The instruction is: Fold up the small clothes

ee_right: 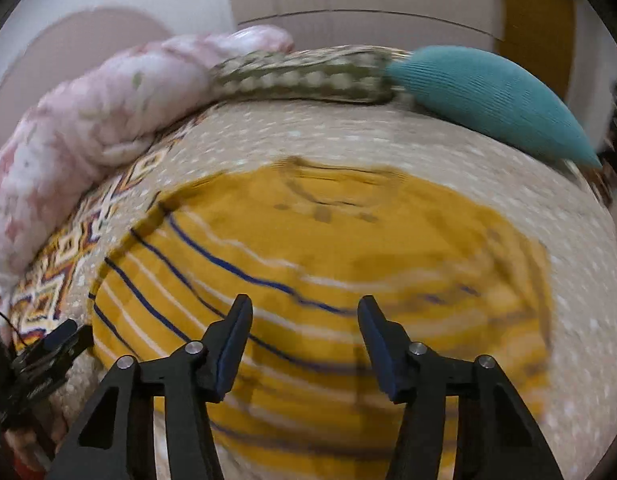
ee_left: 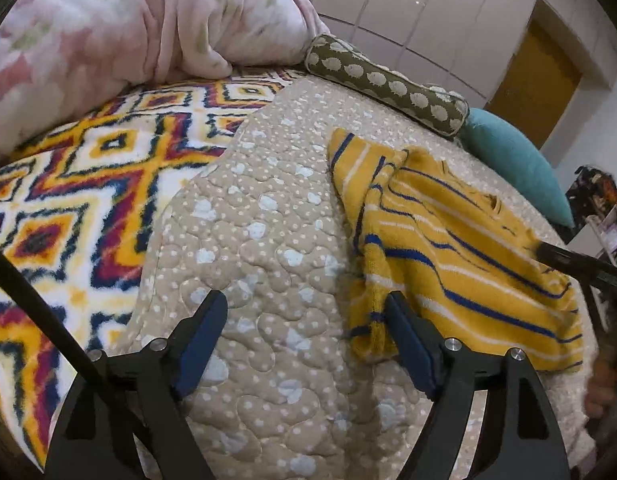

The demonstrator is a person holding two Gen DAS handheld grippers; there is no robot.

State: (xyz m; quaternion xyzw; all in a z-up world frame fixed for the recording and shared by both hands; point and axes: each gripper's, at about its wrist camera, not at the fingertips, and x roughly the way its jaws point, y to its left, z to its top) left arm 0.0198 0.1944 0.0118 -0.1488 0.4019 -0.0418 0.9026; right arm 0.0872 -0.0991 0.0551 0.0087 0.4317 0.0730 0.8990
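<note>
The yellow striped top (ee_left: 460,264) lies partly folded on the dotted quilt (ee_left: 260,216), right of the patterned blanket (ee_left: 68,200). Left gripper (ee_left: 306,320) is spread, empty, at the top's left edge; right gripper (ee_right: 304,332) hovers released above it. The loose fold may slump if that edge gets snagged.

This is a bedroom in a home. We're looking across a bed (ee_left: 268,216) under a beige quilted cover, with a bright diamond-patterned blanket (ee_left: 68,200) on one side. A pink fluffy blanket (ee_left: 108,28) is heaped at the far edge, next to an olive bolster (ee_left: 388,84) and a teal cushion (ee_right: 488,96). Behind them stand glossy wardrobe doors (ee_left: 408,12).
</note>
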